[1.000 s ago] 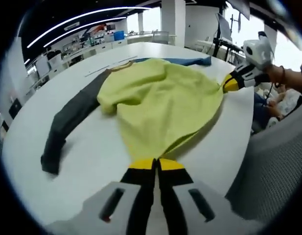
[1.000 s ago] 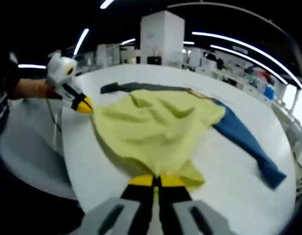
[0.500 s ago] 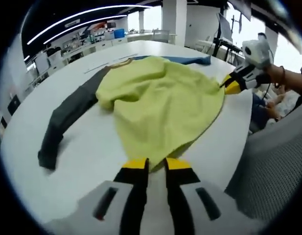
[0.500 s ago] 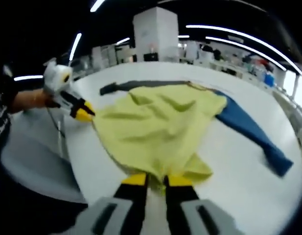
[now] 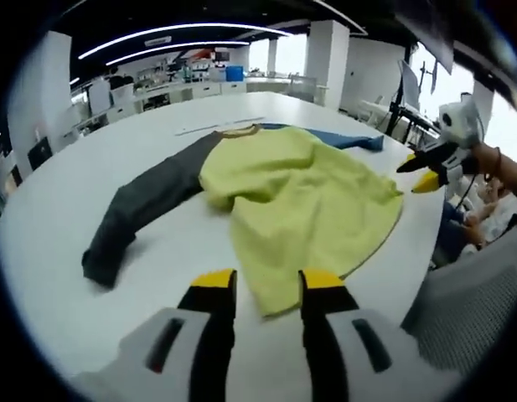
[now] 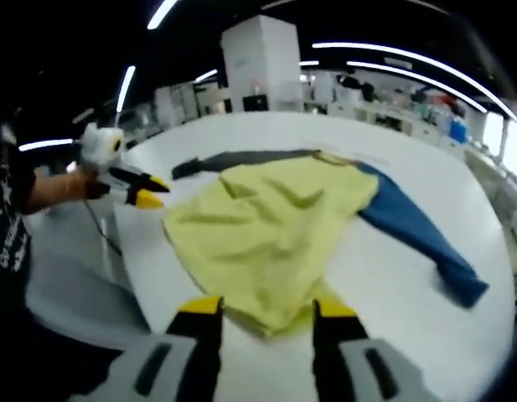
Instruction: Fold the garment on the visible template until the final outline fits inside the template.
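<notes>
Yellow-tipped left tool [image 5: 258, 289] and right tool [image 6: 266, 316] gape wide at bottom centre, holding nothing. Beyond, mid-frame, the garment [image 5: 300, 197] lies rumpled on the white desk [image 5: 65, 218]; probably next, fold the dark sleeve [image 5: 145, 205].

Left tongs [image 5: 258, 285] and right tongs [image 6: 263, 311], both jaws apart, nothing gripped.

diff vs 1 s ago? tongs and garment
Both tongs let go of the garment's hem. The left tongs, shut on the yellow body a second ago, now stand open just short of its edge; the right tongs did the same. The garment dropped flat on the white table. The grey sleeve and blue sleeve lie spread as before.
</notes>
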